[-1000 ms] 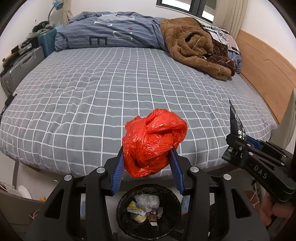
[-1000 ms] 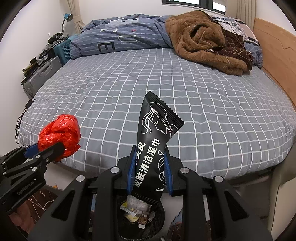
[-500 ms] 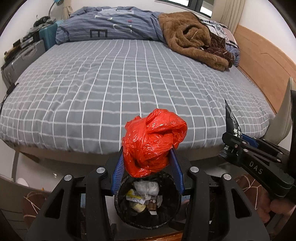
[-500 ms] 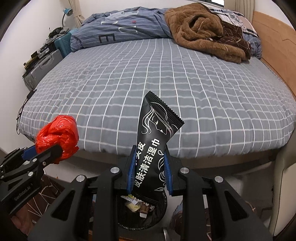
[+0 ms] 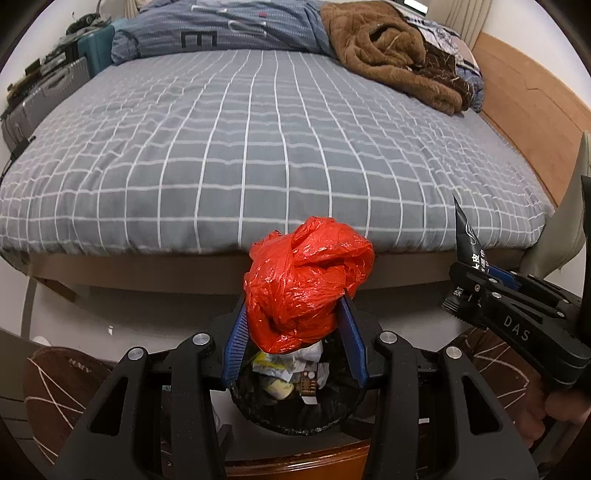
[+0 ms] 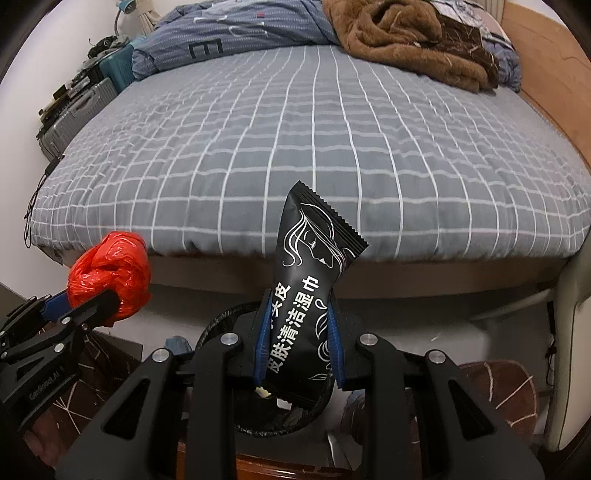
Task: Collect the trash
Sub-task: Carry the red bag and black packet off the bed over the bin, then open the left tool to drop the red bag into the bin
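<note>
A crumpled red plastic bag (image 5: 306, 280) is gripped between the jaws of the left gripper (image 5: 295, 332), with the open black bin (image 5: 295, 417) directly below them. A black wet-wipe packet (image 6: 310, 295) is clamped upright in the jaws of the right gripper (image 6: 297, 350), the bin's rim (image 6: 221, 321) showing just beneath. Beyond both jaws the edge of the bed (image 5: 258, 254) is seen, set apart from the bin.

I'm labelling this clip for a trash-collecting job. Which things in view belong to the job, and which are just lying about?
Part of the job:
- red plastic bag, gripped in the left tongs
- black wet-wipe packet, gripped in the right tongs
- black bin below, already holding scraps

Just lying about:
- bed with checked sheet
- brown blanket
- blue duvet
- suitcases
</note>
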### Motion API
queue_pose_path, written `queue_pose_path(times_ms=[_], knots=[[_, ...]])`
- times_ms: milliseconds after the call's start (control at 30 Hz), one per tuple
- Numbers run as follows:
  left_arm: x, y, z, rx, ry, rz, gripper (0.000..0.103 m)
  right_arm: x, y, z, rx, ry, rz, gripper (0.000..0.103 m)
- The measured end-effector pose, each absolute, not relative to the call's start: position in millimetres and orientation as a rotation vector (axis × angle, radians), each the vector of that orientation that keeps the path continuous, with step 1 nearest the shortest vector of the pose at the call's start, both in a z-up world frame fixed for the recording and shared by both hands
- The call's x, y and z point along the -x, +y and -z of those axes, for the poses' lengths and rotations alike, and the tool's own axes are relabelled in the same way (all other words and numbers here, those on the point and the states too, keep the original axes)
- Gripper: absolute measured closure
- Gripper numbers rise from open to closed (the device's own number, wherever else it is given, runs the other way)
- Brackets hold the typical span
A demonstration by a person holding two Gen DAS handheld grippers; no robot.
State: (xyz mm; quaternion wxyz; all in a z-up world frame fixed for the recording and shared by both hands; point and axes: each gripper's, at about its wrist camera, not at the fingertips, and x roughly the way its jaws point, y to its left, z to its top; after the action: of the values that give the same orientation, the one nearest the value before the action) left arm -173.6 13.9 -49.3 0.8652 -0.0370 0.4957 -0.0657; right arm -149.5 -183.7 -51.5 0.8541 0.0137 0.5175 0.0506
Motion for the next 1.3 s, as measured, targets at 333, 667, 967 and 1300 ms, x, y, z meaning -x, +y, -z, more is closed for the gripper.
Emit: queue_pose_path(times_ms=[333, 667, 967, 1300], knots=[[175.6, 2.7, 89.0, 0.073, 1.095, 0.159, 0.058, 157.1, -190.7, 100.6, -0.033, 1.178, -0.074, 0.077], [170.7, -9.9, 132.5, 0.054, 1.177, 0.171, 0.058, 155.3, -192.1, 126.1, -0.028, 1.235, -0.067, 0.077], [163.4, -19.9, 153.6, 0.052, 1.224, 0.187, 0.057, 157.0, -189.9, 137.0, -0.023, 1.257, -0.053, 0.077], [159.5, -31.5, 168.0, 0.029, 1.241, 0.187, 0.051, 151.1, -189.2, 141.9, -0.025, 1.267, -0.051, 0.077]])
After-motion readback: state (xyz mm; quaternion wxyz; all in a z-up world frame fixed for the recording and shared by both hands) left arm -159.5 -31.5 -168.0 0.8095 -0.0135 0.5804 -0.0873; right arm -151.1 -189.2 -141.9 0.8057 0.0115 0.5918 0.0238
